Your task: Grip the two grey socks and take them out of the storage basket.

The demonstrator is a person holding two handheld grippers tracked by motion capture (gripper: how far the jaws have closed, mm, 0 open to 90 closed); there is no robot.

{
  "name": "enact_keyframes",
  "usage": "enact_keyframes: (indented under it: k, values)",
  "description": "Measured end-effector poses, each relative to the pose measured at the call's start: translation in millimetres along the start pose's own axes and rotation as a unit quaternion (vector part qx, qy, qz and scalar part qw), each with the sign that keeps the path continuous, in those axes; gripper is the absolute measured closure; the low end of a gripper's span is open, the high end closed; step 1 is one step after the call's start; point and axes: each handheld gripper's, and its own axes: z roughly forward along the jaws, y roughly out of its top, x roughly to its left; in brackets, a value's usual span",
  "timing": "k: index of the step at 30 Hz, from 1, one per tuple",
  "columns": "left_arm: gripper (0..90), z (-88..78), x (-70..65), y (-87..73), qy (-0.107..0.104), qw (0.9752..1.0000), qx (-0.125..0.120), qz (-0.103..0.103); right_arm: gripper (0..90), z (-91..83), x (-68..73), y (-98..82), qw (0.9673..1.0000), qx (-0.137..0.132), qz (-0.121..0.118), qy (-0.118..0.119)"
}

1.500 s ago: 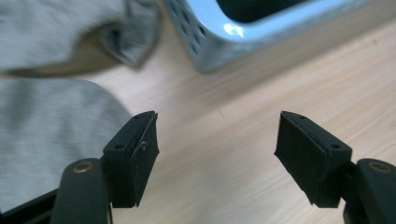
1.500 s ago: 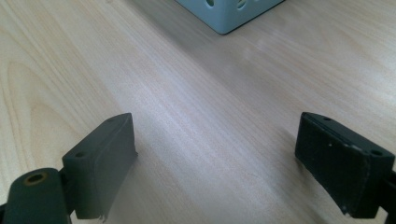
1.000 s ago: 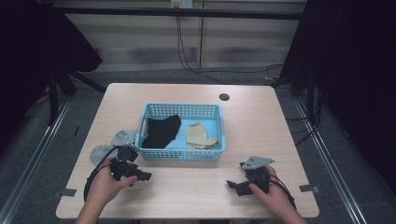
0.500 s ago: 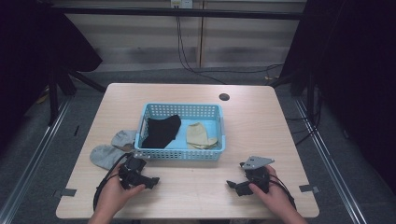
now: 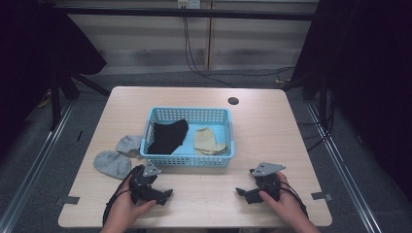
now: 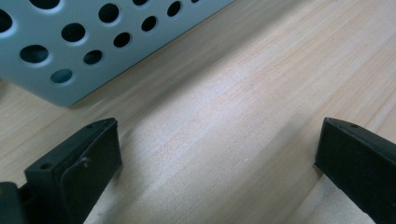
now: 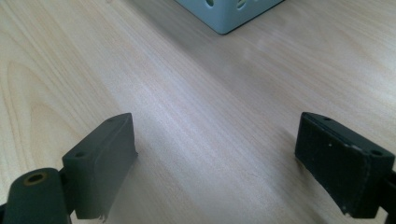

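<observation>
Far left on the wooden table (image 5: 272, 121), two grey socks (image 5: 112, 164) lie just outside the blue perforated basket (image 5: 190, 159), untouched; my left gripper (image 5: 163, 194) rests on the table near them, just in front of the basket's left corner, its jaws just opened wide with only bare wood between them. Inside the basket a black sock (image 5: 168, 135) lies left of a beige sock (image 5: 207, 141). My right gripper (image 5: 243, 192) sits on the table near the basket's right corner, jaws spread, nothing held.
</observation>
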Motion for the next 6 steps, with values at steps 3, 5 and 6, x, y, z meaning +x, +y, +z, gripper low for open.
enact_keyframes:
  k: [3,5,6]
  values:
    - [0.0,0.4,1.2,-1.3,-0.002,0.9999,-0.008,0.006,11.6,0.1,0.0,0.0,1.0,0.0,0.0,0.0]
    - [0.0,0.6,1.4,-1.4,-0.004,0.9999,-0.009,0.006,11.6,0.1,0.0,0.0,1.0,0.0,0.0,0.0]
    - [0.0,0.6,1.4,-1.4,-0.004,0.9999,-0.009,0.006,11.6,0.1,0.0,0.0,1.0,0.0,0.0,0.0]
